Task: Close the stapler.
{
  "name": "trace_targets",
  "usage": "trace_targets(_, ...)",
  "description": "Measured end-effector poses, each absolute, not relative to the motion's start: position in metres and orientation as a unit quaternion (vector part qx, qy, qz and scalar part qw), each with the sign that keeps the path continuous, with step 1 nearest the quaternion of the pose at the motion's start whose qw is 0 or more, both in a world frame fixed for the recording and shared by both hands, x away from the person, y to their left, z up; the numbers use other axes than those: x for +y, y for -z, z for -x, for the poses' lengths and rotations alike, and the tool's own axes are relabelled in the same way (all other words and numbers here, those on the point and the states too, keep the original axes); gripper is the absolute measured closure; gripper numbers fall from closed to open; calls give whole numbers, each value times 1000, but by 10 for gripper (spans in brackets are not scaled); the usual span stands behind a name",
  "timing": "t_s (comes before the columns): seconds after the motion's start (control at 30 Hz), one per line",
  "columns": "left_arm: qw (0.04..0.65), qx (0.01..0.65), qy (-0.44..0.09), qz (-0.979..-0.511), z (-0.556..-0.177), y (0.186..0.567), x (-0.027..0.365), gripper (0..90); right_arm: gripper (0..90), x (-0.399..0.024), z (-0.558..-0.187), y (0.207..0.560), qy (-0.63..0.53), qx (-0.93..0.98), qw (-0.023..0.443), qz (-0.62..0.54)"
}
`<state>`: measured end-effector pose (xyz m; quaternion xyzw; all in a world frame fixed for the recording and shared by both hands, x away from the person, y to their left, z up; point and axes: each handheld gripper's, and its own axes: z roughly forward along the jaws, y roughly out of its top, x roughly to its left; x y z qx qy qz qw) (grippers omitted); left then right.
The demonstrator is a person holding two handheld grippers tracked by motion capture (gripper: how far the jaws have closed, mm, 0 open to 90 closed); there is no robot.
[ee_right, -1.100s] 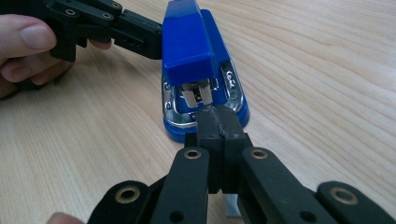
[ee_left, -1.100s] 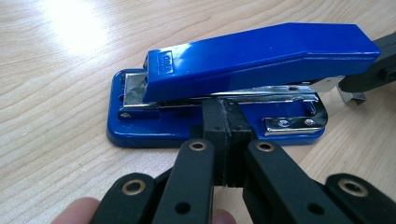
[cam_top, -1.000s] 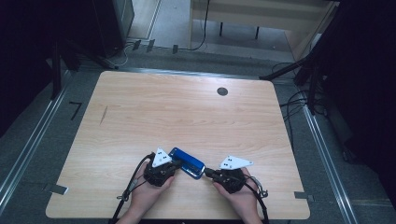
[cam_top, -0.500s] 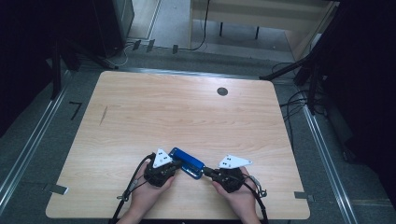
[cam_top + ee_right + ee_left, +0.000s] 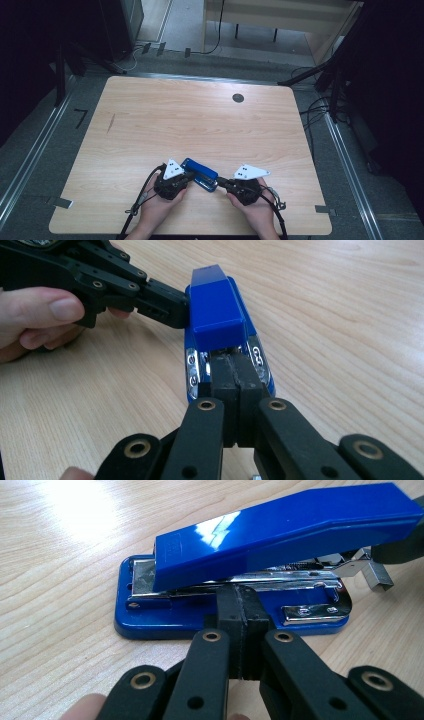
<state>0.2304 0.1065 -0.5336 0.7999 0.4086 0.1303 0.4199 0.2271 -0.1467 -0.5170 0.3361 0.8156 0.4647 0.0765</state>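
A blue stapler [image 5: 199,174] is seen lying on the wooden surface [image 5: 200,125], near its front edge. Left hand-held gripper [image 5: 243,611], jaws together, is pressed against its side; right hand-held gripper [image 5: 234,377], likewise closed, against its rear end.

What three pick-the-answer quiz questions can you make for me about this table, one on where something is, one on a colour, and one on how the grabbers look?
1. Where is the stapler?
A. near the person's edge of the table, between the two hand-held grippers
B. by the far edge
C. on the floor

2. What colour is the stapler?
A. red
B. blue
C. green

3. How are the jaws of the left hand-held gripper?
A. wide open
B. shut together
C. holding a cup

Answers: 1 A, the high view shows it between the left one and the right hand-held gripper. 2 B, its top and base are blue. 3 B, the left gripper view shows the fingertips pressed together at the stapler's side.
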Motion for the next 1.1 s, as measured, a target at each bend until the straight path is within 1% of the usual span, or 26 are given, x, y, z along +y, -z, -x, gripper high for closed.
trace_targets(0.6,418,405,-135,-801,-229,533,105,900,900,-136,-232,488,-488,808,103,-315)
trace_targets(1.1,416,403,-141,-803,-229,533,104,900,900,-129,-236,478,-495,805,115,-306)
